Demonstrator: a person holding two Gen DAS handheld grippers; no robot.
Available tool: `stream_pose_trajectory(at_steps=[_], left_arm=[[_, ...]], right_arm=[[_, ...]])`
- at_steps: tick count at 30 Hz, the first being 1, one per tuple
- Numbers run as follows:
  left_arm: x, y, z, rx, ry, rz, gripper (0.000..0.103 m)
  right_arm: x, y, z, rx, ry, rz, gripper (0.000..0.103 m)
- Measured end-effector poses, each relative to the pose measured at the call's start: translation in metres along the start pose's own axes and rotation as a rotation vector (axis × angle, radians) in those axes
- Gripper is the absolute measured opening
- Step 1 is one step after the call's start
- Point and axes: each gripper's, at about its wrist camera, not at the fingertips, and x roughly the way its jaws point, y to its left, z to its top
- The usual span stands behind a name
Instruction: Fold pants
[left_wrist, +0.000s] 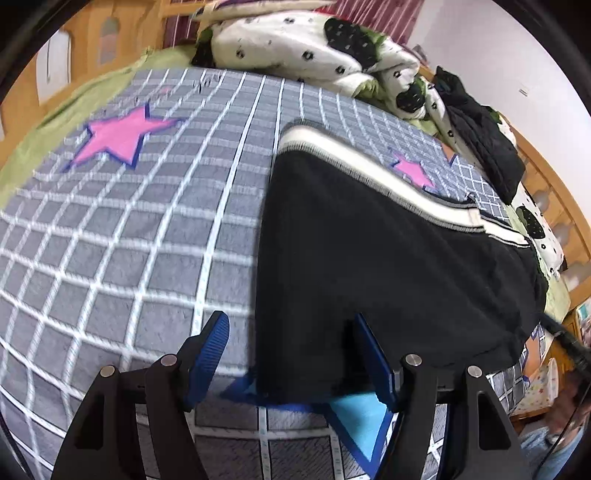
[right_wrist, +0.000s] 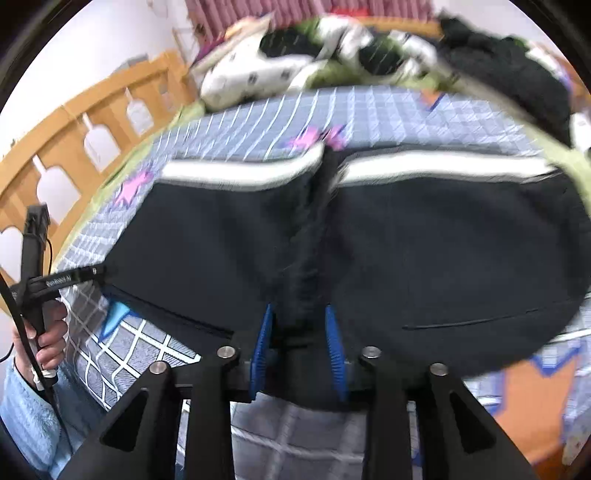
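Note:
Black pants (left_wrist: 388, 240) with a white side stripe (left_wrist: 332, 147) lie spread on the checked bedsheet (left_wrist: 129, 240). My left gripper (left_wrist: 291, 325) is open and straddles the pants' near left edge, with one blue pad over the sheet and the other over the black cloth. In the right wrist view the pants (right_wrist: 443, 240) fill the middle, and a raised ridge of cloth (right_wrist: 304, 266) runs down their centre. My right gripper (right_wrist: 299, 314) stands partly open around the near end of that ridge, and its pads do not visibly press on it.
A rumpled white spotted comforter (left_wrist: 295, 40) and a black garment (left_wrist: 480, 136) are piled along the far side of the bed. A wooden bed rail (right_wrist: 74, 122) runs along the left. A hand (right_wrist: 48, 332) in a light blue sleeve holds the other gripper's handle.

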Motion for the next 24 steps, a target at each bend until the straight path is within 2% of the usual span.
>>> stream_pose_trajectory(at_steps=[2,4,6,8,11,13,16,17,19,22,23,24], left_arm=[[-0.002,-0.001,0.007,-0.003,-0.01,-0.005,0.067],[0.0,-0.004,0.019,-0.005,-0.003,-0.02,0.067],[0.004,-0.009,0.033,0.008,-0.004,-0.023,0.067],[0.009,-0.011,0.044,0.017,-0.018,-0.025,0.067],[0.023,-0.01,0.057,0.034,-0.025,-0.021,0.067],[0.039,-0.007,0.064,0.054,0.005,-0.036,0.067],[0.057,0.003,0.069,0.025,0.009,-0.047,0.065],[0.066,0.009,0.071,-0.003,0.03,-0.08,0.064],[0.084,0.019,0.073,-0.063,0.083,-0.155,0.057],[0.095,0.028,0.079,-0.104,0.106,-0.231,0.052],[0.096,0.028,0.082,-0.104,0.108,-0.245,0.048],[0.098,0.028,0.083,-0.106,0.109,-0.247,0.037]], right_arm=[[-0.027,-0.024,0.002,0.048,-0.072,-0.067,0.054],[-0.049,-0.051,0.005,0.103,-0.138,-0.169,0.064],[-0.065,-0.092,0.008,0.183,-0.174,-0.294,0.067],[-0.068,-0.128,0.013,0.266,-0.175,-0.335,0.067],[-0.061,-0.173,0.016,0.336,-0.132,-0.336,0.067],[-0.051,-0.194,0.015,0.351,-0.099,-0.347,0.067],[-0.025,-0.22,0.004,0.386,-0.045,-0.347,0.067],[-0.017,-0.228,-0.003,0.402,-0.03,-0.342,0.067],[-0.001,-0.239,-0.008,0.411,-0.007,-0.318,0.067],[0.011,-0.247,-0.001,0.375,-0.04,-0.309,0.067],[0.014,-0.249,0.003,0.376,-0.051,-0.295,0.067],[0.018,-0.252,0.005,0.394,-0.059,-0.28,0.067]])
